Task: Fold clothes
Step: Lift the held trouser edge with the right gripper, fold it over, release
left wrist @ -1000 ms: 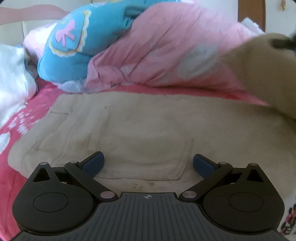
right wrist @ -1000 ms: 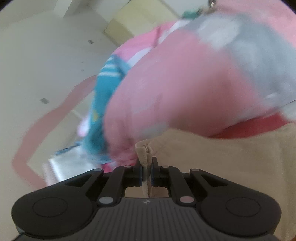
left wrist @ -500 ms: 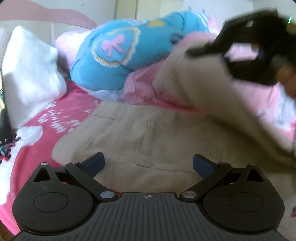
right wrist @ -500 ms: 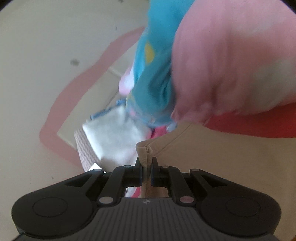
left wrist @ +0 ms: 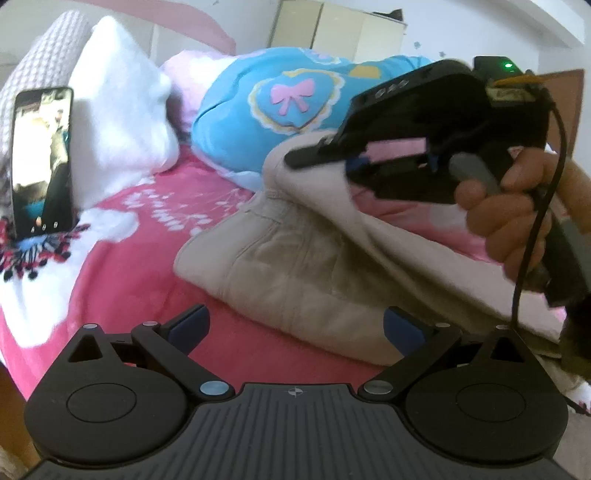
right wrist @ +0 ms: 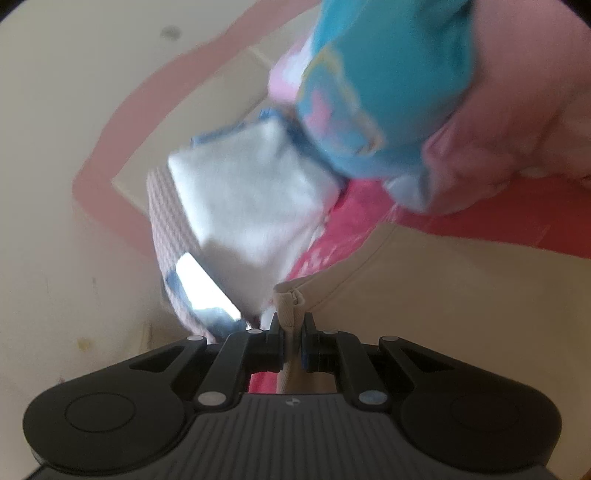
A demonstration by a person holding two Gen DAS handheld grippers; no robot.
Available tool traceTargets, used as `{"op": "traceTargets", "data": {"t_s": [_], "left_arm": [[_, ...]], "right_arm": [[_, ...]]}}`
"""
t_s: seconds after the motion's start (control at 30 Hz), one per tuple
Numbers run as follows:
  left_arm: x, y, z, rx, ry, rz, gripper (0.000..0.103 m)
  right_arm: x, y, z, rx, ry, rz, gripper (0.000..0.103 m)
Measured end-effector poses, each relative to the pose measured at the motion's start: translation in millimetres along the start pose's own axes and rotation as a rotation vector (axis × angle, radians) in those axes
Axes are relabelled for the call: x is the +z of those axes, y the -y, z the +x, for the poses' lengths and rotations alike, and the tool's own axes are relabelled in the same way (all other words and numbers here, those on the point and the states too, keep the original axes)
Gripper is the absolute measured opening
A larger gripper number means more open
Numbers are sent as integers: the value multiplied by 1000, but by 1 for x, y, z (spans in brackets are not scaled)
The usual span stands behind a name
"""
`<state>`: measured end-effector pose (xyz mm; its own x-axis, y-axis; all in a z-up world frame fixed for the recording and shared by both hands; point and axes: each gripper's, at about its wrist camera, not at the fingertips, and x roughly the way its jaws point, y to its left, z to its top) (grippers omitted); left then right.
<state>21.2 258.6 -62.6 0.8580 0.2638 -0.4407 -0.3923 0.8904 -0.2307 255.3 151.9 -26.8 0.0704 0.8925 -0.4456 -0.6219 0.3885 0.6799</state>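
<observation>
Beige trousers point(left wrist: 295, 266) lie on a pink bedspread point(left wrist: 140, 236), partly folded over themselves. A hand carries my right gripper point(left wrist: 303, 158) above them in the left wrist view, shut on a lifted hem of the beige cloth. The right wrist view shows that gripper point(right wrist: 293, 332) pinching the stitched hem point(right wrist: 290, 302), with the rest of the trousers point(right wrist: 461, 295) spreading to the right. My left gripper point(left wrist: 295, 328) hovers open just in front of the near fold of the trousers, nothing between its blue pads point(left wrist: 192, 323).
A blue cushion with a pink bow point(left wrist: 280, 110) and a pink quilt point(right wrist: 517, 122) lie behind the trousers. A white pillow point(left wrist: 122, 110) stands at the left with a phone point(left wrist: 40, 162) propped against it. A wardrobe point(left wrist: 332, 33) is at the back.
My right gripper has swung leftward over the trousers, carrying the beige hem across. The left gripper has shifted so the pillow and phone came into view and the trousers now sit further right.
</observation>
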Motion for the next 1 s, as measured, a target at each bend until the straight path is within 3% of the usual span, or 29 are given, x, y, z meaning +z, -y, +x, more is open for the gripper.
{"op": "traceTargets", "data": {"t_s": [0.3,0.47,0.53,0.57,0.6,0.67,0.83,1.0], "left_arm": [[-2,-10,-4,-39,30,-72,99],[-8,-11,-2,-68,7,-109,99],[-10,-11,-1,-92,-13,-124,99],[-12,-11,-1,-108,-25,-132,99],[-14,-10,-1,-124,-36,-139,99],[-16,-8,-2,-137,-51,-140,100],[-15,-13,-5,-156,-58,-199,100],[-11,-23,1,-155,-50,-299,100]], "right_arm": [[-18,-9,39,-52,-112,-90,9],[-24,-12,58,-75,-156,-152,10],[-26,-17,65,-93,-168,-199,15],[-26,-18,66,-90,-166,-205,24],[-26,-21,66,-68,-161,-208,42],[-27,-30,62,-1,-143,-230,55],[-19,-46,30,50,-70,-242,54],[-7,-13,-70,80,89,-103,54]]}}
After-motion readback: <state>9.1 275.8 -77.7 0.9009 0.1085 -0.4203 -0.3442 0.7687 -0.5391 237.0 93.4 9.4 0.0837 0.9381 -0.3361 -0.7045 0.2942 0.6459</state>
